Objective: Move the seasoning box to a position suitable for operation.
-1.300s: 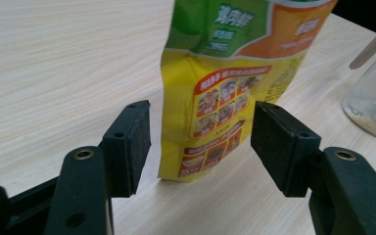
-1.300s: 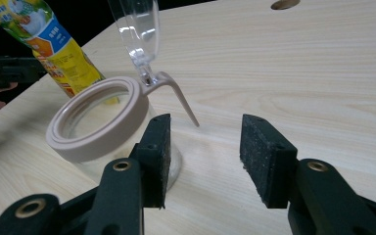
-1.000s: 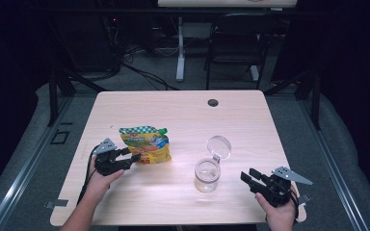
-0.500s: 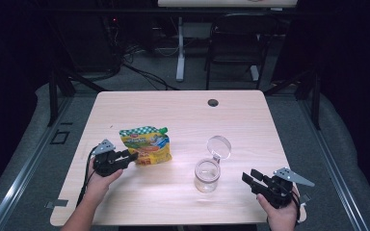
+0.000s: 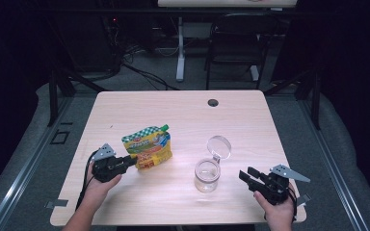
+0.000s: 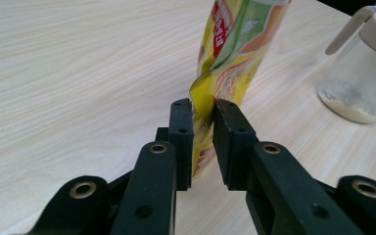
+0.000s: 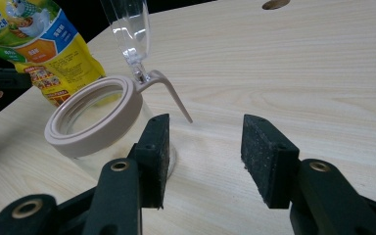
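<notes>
Left gripper (image 5: 131,162) clamped on the lower edge of the yellow pouch (image 5: 149,147), lying on the table (image 5: 173,110) at left. Glass jar (image 5: 207,174) standing in the middle, hinged lid (image 5: 219,147) flipped open, a little powder at the bottom. Right gripper (image 5: 245,175) just beside the jar, jaws wide apart, holding nothing. Probably early: pouch gripped, pouring not yet started.

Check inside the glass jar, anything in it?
The glass jar has a thin layer of pale granules on its bottom, seen through the wall in the left gripper view. Its lid is flipped open. The beige rim hides part of the inside in the right gripper view.
</notes>
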The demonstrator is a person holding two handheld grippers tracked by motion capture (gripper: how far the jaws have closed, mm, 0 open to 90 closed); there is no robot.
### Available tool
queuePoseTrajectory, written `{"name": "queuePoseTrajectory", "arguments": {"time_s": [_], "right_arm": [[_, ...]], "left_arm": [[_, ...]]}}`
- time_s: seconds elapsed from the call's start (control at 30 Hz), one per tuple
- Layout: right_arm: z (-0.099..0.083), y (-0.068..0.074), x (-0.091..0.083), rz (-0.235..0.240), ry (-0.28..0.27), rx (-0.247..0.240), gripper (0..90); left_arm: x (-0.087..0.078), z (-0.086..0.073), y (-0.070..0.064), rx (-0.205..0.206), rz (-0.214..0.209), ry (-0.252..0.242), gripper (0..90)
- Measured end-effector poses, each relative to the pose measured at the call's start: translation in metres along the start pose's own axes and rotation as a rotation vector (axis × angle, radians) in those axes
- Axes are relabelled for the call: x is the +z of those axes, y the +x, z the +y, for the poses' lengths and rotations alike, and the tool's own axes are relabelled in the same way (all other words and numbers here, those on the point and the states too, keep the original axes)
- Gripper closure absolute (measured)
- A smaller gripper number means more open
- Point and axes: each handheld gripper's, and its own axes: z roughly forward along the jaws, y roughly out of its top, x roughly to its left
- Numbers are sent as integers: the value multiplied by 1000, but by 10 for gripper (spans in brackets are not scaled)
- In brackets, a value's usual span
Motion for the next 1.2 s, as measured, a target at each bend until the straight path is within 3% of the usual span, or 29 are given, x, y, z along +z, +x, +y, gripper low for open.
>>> {"name": "queuePoseTrajectory", "arguments": {"time_s": [0.6, 1.0, 1.2], "right_arm": [[-1, -1, 1, -4, 4, 1, 536], [-5, -1, -8, -19, 0, 5, 531], [-8, -3, -14, -35, 0, 13, 529]], "left_arm": [[4, 1, -2, -52, -71, -9, 801], [18, 4, 8, -157, -130, -11, 689], [30, 6, 7, -161, -132, 34, 613]]}}
